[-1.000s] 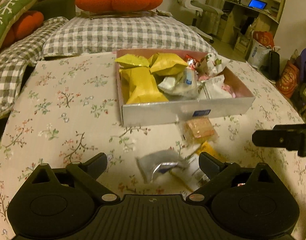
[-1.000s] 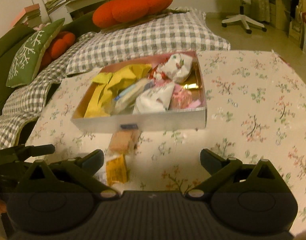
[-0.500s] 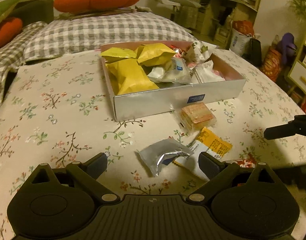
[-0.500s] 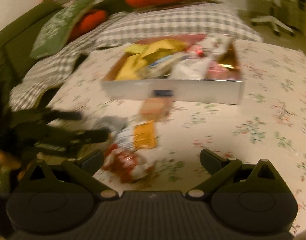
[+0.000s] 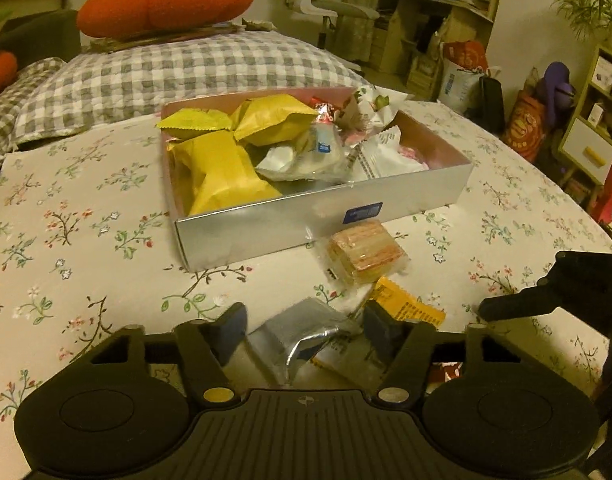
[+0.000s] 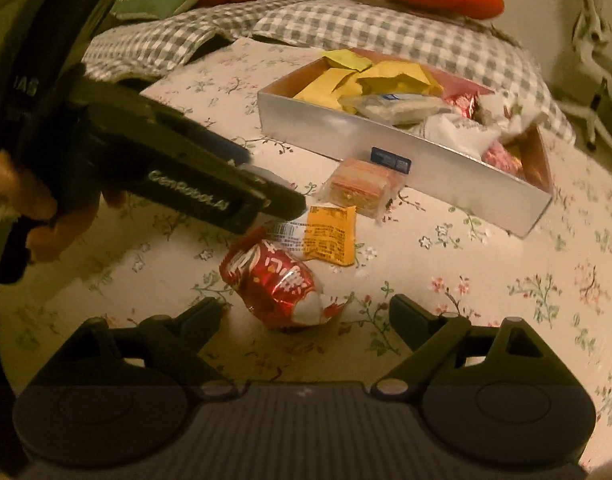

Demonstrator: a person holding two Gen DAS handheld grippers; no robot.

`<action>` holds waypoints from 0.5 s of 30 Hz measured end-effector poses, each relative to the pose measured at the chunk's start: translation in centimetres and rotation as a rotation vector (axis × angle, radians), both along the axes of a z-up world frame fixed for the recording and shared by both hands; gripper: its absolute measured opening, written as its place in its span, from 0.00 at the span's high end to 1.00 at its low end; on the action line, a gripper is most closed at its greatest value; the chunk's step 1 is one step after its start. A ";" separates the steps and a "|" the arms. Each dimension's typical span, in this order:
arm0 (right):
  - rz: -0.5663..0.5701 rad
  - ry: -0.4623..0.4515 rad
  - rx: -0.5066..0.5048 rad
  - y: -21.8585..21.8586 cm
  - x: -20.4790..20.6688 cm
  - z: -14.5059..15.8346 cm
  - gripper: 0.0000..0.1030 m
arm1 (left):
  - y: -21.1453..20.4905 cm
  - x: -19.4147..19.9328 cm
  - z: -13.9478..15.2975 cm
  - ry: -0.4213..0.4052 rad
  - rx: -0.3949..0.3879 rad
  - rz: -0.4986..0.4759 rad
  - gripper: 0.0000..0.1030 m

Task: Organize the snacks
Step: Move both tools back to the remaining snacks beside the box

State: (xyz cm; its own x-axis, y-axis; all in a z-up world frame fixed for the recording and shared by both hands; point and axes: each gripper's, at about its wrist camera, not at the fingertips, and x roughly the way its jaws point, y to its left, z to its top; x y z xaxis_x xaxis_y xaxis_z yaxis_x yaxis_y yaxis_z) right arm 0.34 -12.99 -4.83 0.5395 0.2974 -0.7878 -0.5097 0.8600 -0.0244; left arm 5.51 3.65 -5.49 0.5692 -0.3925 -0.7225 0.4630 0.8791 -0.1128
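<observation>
Since the earlier frames: both grippers lower and nearer the loose snacks; left fingers narrowed from wide; right view rolled, red packet newly central.

Item 1, left gripper (image 5: 304, 330): fingers closing around silver packet (image 5: 302, 340), which lies between them on the table (image 5: 66, 240); pads not yet seen pressing it. Risk: slick foil squirts forward or the pouch crushes; the right-hand finger also sits over the edge of the orange-and-white packet (image 5: 410, 308), so two packets may get pinched together.

Item 2, wafer pack (image 5: 362, 250): against the front wall of the silver box (image 5: 266, 232). Risk: shoved under the wall if the silver packet slides.

Item 3, right gripper (image 6: 304, 314): fingers wide, beginning to close, red packet (image 6: 280, 286) just ahead between the tips, not gripped. Risk: crinkled foil rolls off; grippers work close and could collide.

Item 4, box: already heaped with yellow bags. Risk: added snacks spill over.
</observation>
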 end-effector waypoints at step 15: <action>-0.070 -0.059 -0.001 -0.4 0.9 0.1 0.43 | 1.1 -1.2 0.2 0.025 0.028 0.015 0.51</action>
